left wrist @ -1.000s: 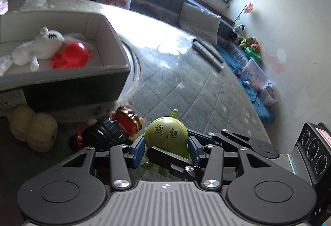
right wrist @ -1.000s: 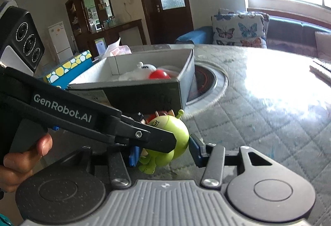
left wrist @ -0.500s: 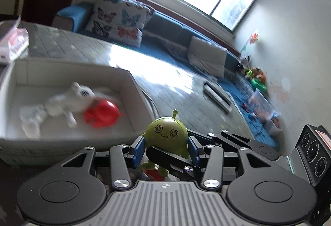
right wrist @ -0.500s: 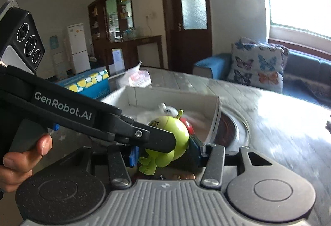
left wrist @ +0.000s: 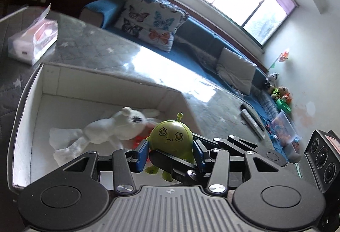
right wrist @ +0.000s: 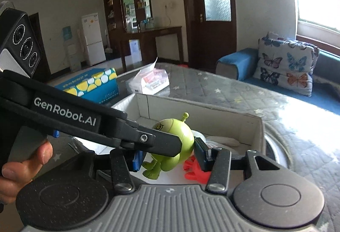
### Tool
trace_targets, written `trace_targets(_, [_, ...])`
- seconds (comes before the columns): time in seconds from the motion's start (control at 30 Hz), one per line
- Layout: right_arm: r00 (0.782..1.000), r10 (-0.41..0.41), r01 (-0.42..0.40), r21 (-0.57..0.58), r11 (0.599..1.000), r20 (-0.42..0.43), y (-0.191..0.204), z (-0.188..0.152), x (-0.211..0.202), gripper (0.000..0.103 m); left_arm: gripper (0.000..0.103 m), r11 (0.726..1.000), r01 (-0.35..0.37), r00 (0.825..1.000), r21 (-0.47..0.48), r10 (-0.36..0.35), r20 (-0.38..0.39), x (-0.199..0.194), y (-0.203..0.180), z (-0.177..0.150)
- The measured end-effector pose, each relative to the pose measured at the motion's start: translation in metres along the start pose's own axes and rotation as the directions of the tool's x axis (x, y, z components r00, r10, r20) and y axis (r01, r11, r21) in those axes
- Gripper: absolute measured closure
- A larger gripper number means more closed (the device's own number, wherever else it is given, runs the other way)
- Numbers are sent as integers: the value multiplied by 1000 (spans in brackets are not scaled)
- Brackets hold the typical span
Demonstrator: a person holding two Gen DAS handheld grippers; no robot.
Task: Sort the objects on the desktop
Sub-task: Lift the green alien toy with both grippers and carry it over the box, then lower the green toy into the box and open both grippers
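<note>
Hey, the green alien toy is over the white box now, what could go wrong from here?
1. The left gripper clamps the green alien toy while the right gripper crowds the same spot; on release, crossed fingers could snag or flick it.
2. It hangs above the white plush and red toy in the box; dropped there, it may bounce or tip awkwardly.
</note>
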State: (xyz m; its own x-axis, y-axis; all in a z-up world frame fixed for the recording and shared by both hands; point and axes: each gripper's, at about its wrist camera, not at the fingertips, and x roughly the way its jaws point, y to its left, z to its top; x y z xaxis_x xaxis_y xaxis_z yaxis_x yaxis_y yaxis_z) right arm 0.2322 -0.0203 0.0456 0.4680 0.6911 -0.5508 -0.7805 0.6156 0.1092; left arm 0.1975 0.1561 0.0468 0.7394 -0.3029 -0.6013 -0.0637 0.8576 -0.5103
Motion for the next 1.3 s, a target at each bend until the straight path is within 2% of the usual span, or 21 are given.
trace_targets(0.47, [993, 20, -20, 1, 1000, -115, -10, -9, 51, 54, 55, 997, -8, 998, -83, 3, -67, 34, 37, 2])
trace_targets(1.3, [990, 5, -6, -10, 1000, -138, -3, -15, 52, 53, 55, 994, -33, 995, -107, 22, -99, 38, 39, -1])
